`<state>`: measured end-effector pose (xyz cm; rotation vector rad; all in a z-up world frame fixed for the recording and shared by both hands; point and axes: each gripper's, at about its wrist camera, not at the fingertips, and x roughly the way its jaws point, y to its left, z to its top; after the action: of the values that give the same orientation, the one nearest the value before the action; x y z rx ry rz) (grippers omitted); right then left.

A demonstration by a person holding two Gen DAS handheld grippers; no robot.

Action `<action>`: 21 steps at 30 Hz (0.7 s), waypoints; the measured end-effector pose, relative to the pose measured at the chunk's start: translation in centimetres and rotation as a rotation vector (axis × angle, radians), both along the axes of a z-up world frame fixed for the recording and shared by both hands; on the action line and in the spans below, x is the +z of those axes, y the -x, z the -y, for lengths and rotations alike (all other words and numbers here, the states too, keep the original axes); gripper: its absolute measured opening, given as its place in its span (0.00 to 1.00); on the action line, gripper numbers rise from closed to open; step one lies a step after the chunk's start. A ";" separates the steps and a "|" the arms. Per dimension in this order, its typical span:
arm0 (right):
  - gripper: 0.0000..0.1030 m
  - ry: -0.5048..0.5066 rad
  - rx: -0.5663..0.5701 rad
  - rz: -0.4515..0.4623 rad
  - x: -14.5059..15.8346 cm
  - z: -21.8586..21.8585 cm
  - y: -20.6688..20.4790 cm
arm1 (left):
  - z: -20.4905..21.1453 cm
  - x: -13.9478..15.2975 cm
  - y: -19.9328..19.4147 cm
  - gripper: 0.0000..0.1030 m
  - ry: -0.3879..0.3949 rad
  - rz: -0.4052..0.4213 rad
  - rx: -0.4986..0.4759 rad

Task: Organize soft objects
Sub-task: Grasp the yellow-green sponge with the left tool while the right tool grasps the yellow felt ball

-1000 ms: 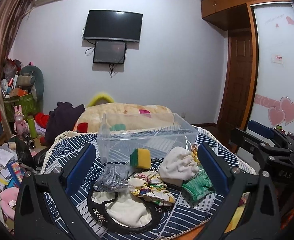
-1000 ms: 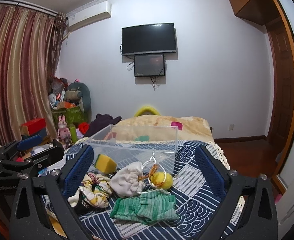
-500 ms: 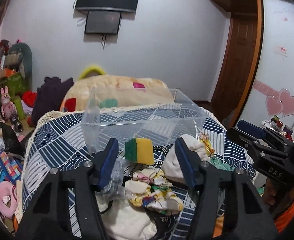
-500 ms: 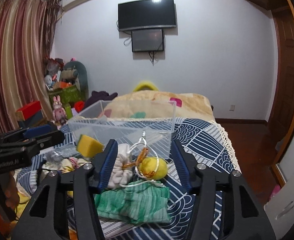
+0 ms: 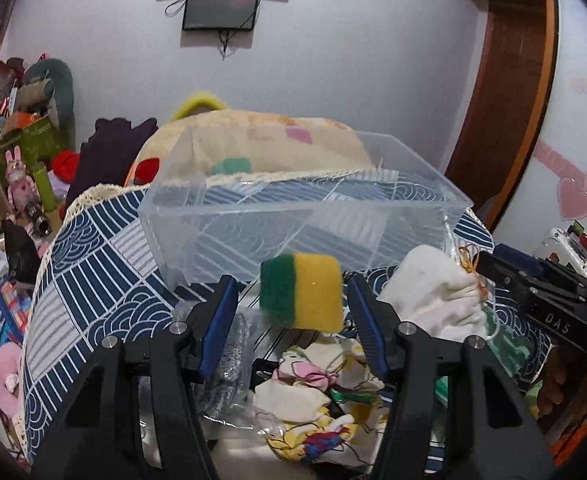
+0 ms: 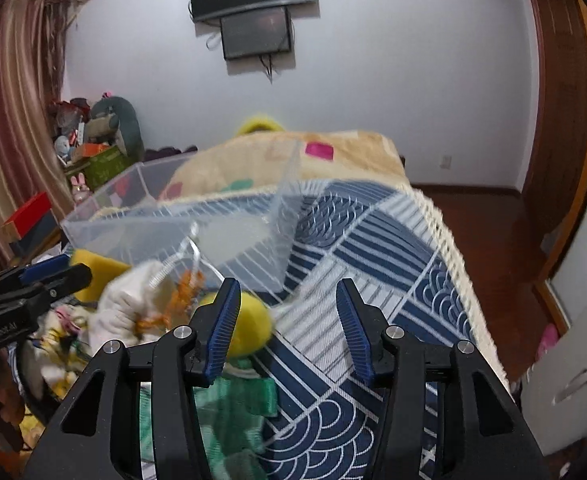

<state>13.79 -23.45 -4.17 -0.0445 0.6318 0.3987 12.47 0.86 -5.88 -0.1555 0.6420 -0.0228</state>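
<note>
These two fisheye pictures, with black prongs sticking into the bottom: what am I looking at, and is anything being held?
Each picture comes from a camera riding on a hand-held gripper, looking along its jaws. No robot: a person carries one in each hand. The left gripper frames a sponge, jaws apart, not pressing it. The right gripper stands open over the blue patterned cloth, a yellow ball at its left jaw. Nothing is held. A clear plastic box stands behind; a white pouch, green cloth and printed fabric lie in front.
</note>
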 end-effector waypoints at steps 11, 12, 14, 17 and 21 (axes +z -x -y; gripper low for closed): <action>0.45 -0.009 0.093 -0.011 -0.2 -2.0 0.9 | 0.0 -1.1 -0.7 0.32 0.015 -0.029 -0.013; 0.45 -0.009 0.102 -0.013 -0.2 -2.2 0.9 | -0.1 -1.2 -0.6 0.31 0.016 -0.029 -0.011; 0.45 -0.006 0.111 -0.014 -0.3 -2.4 0.7 | -0.1 -1.3 -0.4 0.30 0.021 -0.025 -0.016; 0.45 0.000 0.129 -0.022 -0.5 -2.8 0.5 | 0.0 -1.2 0.1 0.29 0.015 -0.012 -0.021; 0.45 -0.037 0.156 -0.063 -0.9 -2.9 -0.2 | -0.1 -0.6 1.5 0.29 0.022 0.018 -0.020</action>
<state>13.94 -20.53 -5.07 -0.0460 0.6848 0.5644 10.97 0.95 -6.45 -0.1697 0.6250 -0.0508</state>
